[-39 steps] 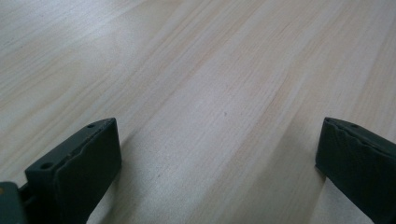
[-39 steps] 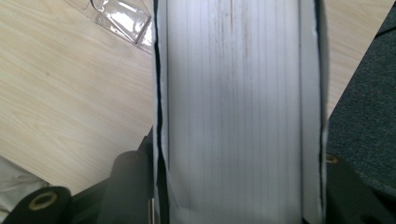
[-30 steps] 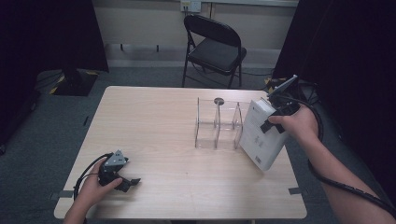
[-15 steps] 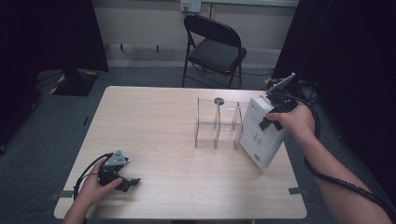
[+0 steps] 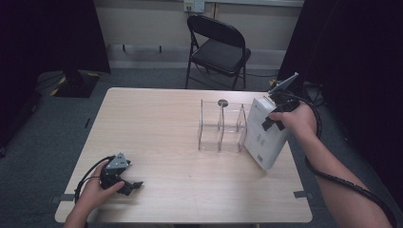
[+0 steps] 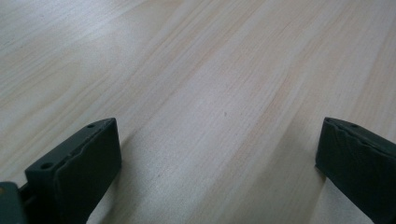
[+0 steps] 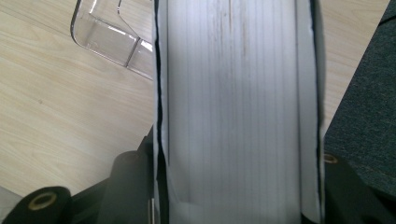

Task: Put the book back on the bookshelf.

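Your right gripper (image 5: 279, 110) sits at the right of the high view, jaws clamped on the top end of a white book (image 5: 263, 134). In the right gripper view the page edges of the book (image 7: 233, 112) run straight up the frame between the two jaws, so the grip is square across its thickness.

The book hangs tilted: its long axis slopes from the gripper down and toward the lower left of the frame, and its lower corner is at or just above the table (image 5: 157, 123); contact cannot be confirmed.

The clear rack (image 5: 222, 127) stands just left of the book in the high view, its nearest slot beside the book's cover. The coming move likely turns on this: the slots stand upright while the book leans, so bring it upright before moving left.

Your left gripper (image 5: 124, 178) rests at the lower left, well apart from the rack, jaws wide and empty over bare wood.
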{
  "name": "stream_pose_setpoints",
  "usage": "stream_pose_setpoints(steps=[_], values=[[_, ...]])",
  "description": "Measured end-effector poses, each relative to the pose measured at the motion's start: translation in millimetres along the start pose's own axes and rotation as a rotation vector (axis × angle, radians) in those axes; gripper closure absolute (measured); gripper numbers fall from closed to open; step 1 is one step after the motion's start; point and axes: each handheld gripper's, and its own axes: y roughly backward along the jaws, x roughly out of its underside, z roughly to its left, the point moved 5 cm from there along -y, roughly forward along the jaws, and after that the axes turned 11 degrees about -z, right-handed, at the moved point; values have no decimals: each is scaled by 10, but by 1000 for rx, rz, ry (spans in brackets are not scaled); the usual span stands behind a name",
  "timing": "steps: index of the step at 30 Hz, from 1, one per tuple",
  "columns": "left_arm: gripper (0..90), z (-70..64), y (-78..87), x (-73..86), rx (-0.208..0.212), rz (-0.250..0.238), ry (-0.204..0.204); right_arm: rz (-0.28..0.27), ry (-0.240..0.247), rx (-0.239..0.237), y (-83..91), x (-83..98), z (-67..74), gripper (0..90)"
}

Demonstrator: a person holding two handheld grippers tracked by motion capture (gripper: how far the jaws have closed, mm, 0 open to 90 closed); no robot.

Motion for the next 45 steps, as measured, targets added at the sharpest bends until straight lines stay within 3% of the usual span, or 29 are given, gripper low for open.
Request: stream_pose_setpoints(steps=[16,30,45], values=[[0,-1,0,0,1,0,2,-7,-31,-6,-31,-99,-17,524],[0,0,0,0,0,0,0,-4,-53,22,-39,-190,-27,524],[0,0,0,0,0,0,0,-23,-109,24,-53,-239,-55,524]])
